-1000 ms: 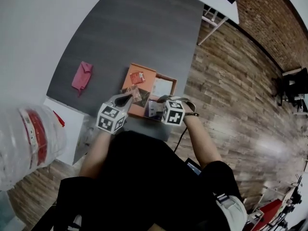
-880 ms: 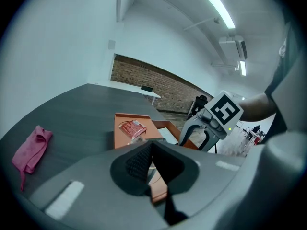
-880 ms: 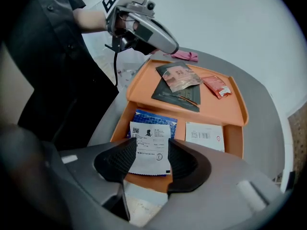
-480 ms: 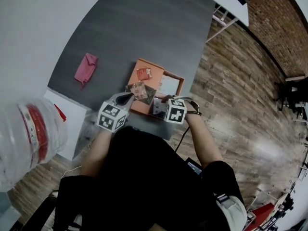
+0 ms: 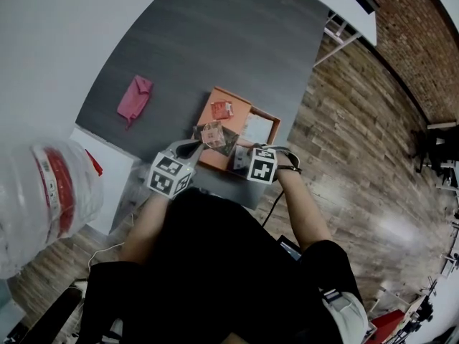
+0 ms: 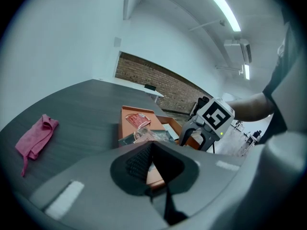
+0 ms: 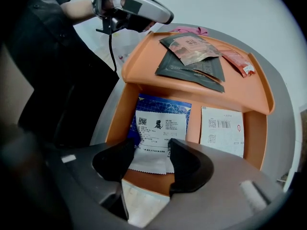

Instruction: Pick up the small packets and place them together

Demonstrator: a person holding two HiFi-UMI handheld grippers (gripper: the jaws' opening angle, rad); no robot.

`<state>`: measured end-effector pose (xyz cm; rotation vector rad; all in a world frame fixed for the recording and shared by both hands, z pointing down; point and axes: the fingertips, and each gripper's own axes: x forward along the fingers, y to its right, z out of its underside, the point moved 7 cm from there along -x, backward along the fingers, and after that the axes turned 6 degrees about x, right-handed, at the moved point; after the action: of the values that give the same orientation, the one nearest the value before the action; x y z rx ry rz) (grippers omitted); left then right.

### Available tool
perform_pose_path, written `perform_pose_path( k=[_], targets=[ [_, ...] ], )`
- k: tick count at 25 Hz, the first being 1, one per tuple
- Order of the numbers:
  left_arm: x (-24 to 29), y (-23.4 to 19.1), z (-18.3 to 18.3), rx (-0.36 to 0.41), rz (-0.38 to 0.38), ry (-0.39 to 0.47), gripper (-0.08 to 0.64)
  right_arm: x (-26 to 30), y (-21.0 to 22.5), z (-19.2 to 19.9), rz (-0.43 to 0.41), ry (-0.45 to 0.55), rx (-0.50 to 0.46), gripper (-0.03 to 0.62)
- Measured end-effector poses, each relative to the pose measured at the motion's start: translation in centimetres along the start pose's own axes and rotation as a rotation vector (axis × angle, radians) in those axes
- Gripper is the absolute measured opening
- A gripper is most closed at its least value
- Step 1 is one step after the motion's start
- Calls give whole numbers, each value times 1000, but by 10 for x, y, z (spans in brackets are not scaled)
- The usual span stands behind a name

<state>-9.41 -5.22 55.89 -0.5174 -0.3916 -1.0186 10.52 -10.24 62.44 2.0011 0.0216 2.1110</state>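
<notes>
Far left, a pink cloth [image 5: 135, 97] lies on the table [image 5: 215, 41], out of play. The left gripper [image 6: 152, 153] hovers at the near edge of the orange tray [image 7: 144, 71], jaws a little apart with nothing between them. Just beyond, the pile of packets [image 7: 194, 54] sits on the tray's raised shelf, with a red packet [image 7: 240, 61] beside it.

Now the right gripper [image 7: 152, 150]: pointing down, its jaws have just been opening. They stand wide, with the white end of the blue-and-white packet [image 7: 160, 121] between them, unpinched. A white packet [image 7: 222, 130] lies flat to its right. Best play, I'd say: drop straight, slip one jaw under that loose end, pinch only this packet, and carry it to the pile.
</notes>
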Motion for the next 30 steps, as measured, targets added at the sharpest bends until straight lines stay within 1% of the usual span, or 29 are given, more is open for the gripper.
perform_pose_path(
  k=[3,11,16,20,22,25,30],
  targets=[
    [-2,-2,-1,3,-4,7,0,-2,-1,-2,7,12,-1,210],
    [0,-6,-7,20,-7,22,0,-25,-2,-4,55,14,-20,210],
    [5,-8,-21,45,-7,45,0,-59,10,-2,142,19,-31,210],
    [6,-10,-29,52,-17,65,0,-89,25,-2,227,81,-21,209],
    [4,-11,-31,51,-27,73,0,-101,31,-9,260,111,-32,209],
    [-1,-16,-31,42,-52,86,0,-109,40,-25,291,129,-70,209],
    [-14,-24,-28,20,-105,98,0,-110,45,-48,290,150,-137,209]
  ],
)
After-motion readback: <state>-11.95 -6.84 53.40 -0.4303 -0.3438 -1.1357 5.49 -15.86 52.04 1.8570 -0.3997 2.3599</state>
